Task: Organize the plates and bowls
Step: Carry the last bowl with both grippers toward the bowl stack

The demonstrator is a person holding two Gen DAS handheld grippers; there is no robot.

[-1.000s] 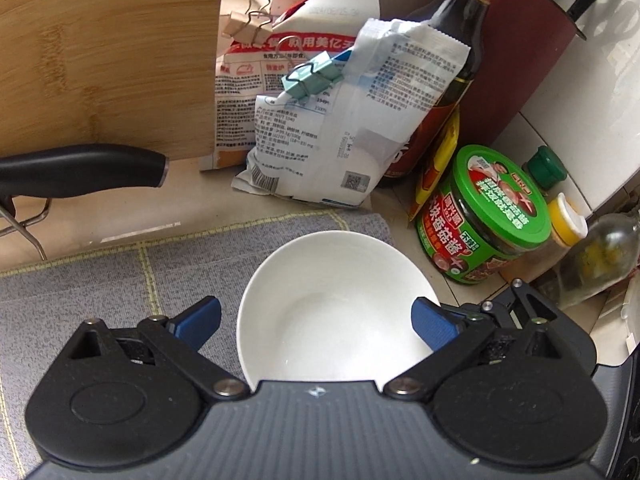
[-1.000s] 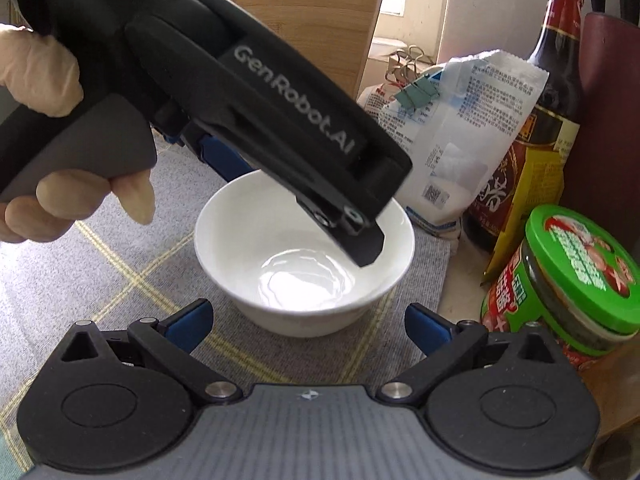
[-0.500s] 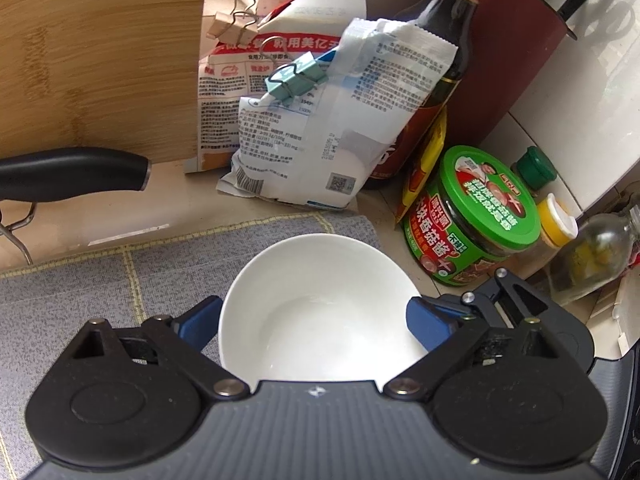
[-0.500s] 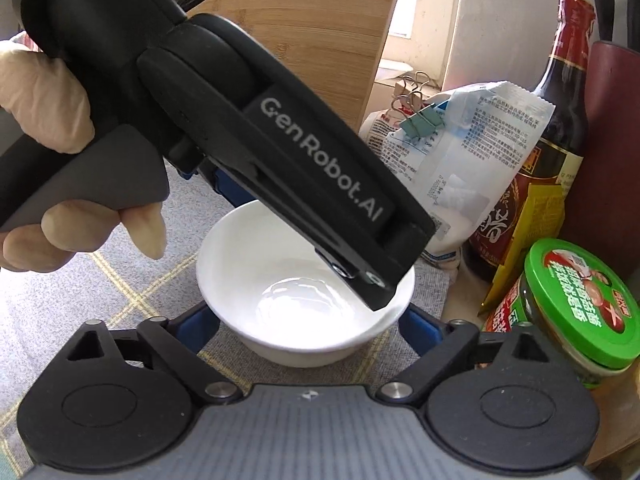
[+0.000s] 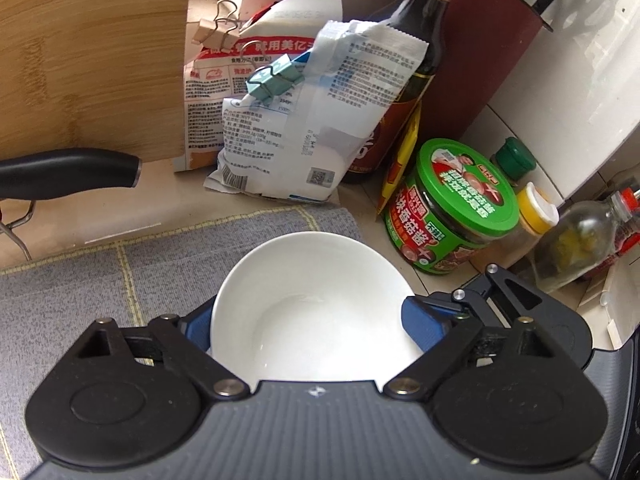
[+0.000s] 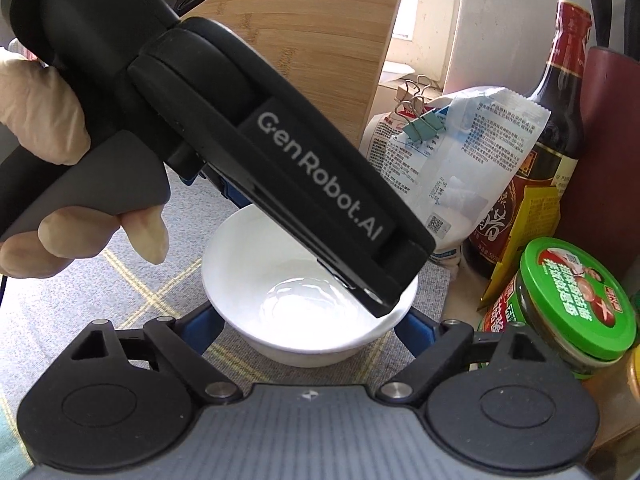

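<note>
A white bowl stands upright and empty on a grey checked mat. My left gripper straddles it, its jaws closing, with a blue pad against the rim on each side. In the right wrist view the same bowl sits between the blue pads of my right gripper, whose jaws are also closing and touch its lower wall. The left gripper's black housing, held by a gloved hand, slants over the bowl and hides its far rim.
A green-lidded jar, a soy sauce bottle, clipped bags and a dark red holder crowd the bowl's far and right sides. A wooden board leans at the back left. A black handle juts in from the left.
Both pairs of jaws have drawn in from wide apart until their pads meet the bowl. Both grippers have edged slightly closer around it. The bowl has stayed on the mat.
</note>
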